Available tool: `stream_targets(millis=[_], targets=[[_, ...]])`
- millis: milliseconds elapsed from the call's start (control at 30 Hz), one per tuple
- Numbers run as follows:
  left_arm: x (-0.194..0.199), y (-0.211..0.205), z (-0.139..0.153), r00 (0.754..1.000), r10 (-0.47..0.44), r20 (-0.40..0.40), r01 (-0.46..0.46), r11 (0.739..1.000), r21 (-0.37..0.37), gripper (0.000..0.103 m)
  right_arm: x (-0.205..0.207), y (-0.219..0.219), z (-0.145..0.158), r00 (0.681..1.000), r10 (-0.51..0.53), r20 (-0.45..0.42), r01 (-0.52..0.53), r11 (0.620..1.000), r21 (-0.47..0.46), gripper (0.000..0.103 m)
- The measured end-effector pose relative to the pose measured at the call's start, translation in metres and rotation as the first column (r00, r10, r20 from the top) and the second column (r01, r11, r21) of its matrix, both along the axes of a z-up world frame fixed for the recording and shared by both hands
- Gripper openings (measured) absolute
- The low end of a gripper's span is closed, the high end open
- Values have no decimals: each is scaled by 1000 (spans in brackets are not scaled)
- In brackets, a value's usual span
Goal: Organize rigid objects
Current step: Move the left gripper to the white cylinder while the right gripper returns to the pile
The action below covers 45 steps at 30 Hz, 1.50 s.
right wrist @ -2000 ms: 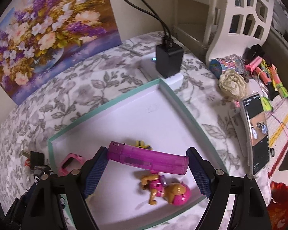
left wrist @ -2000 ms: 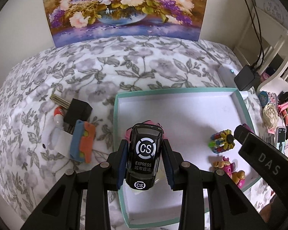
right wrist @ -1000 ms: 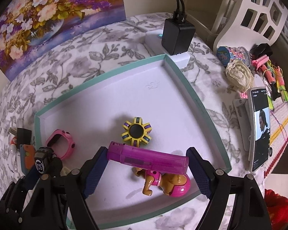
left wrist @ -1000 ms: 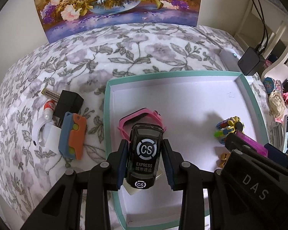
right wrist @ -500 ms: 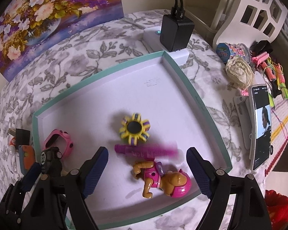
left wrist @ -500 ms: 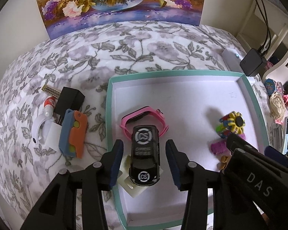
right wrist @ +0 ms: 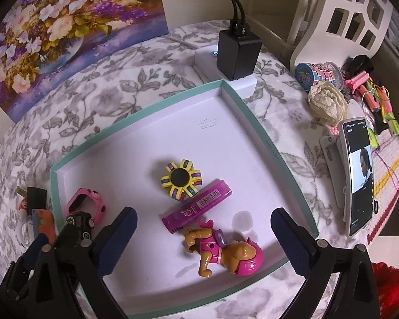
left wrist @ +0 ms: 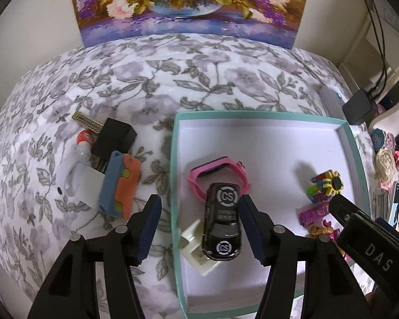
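The black toy car (left wrist: pixel 222 220) lies in the teal-rimmed tray (left wrist: pixel 173 186), resting on a cream plastic piece (left wrist: pixel 196 250) and the pink watch (left wrist: pixel 218 172). My left gripper (left wrist: pixel 200 227) straddles the car with its jaws opening; the pads no longer press it. In the right wrist view a purple tube (right wrist: pixel 196 206) lies on the tray (right wrist: pixel 279 159) floor between a yellow spinner (right wrist: pixel 181 180) and a toy pup (right wrist: pixel 223 252). My right gripper (right wrist: pixel 203 242) hangs above them, its jaws opening wide and holding nothing.
On the floral cloth left of the tray sit a blue and orange toy (left wrist: pixel 119 186), a black block (left wrist: pixel 114 135) and a white piece (left wrist: pixel 77 183). A charger (right wrist: pixel 238 53), a phone (right wrist: pixel 359 172) and small clutter (right wrist: pixel 369 90) crowd the right side. A flower painting (left wrist: pixel 188 5) stands behind.
Both grippers opened. The left one let go of the black car, which now rests in the tray. The right one dropped the purple tube onto the tray floor beside the spinner.
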State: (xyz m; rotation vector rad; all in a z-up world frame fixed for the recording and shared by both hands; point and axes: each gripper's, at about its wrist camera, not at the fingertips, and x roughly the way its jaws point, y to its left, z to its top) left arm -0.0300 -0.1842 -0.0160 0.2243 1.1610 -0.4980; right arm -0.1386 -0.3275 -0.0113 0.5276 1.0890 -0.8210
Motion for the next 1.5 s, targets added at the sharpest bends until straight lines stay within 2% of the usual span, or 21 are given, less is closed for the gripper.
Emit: stream_targets(millis=[367,433,467,567,833,900,1100,1267,1500], targets=[[23,34,5,993,122,-1,-122,993,-1,62,3,6,6,1000,16,10,-16,1000,-14,102],[29,43,6,988,154,-2,-154,988,2,71,5,10,6,1000,29,8,-29,999,-17,102],[31,46,5,986,167,-5,-167,986,4,84,7,11,6,999,37,7,-37,999,-20,102],[39,61,5,978,206,-25,-206,978,1,86,10,14,7,999,49,2,-49,998,-30,102],[56,97,9,945,326,5,-326,945,8,88,22,32,10,996,85,-9,-86,994,-72,103],[59,105,10,937,350,16,-350,937,15,93,27,39,11,995,100,-13,-100,991,-85,103],[73,129,15,913,408,2,-408,913,-16,95,42,63,17,986,163,22,-160,983,-90,103],[80,151,15,896,444,22,-444,896,-6,95,60,96,19,969,246,39,-241,966,-94,103],[95,196,7,852,524,-21,-524,852,-19,95,83,138,19,932,359,55,-352,930,-101,103]])
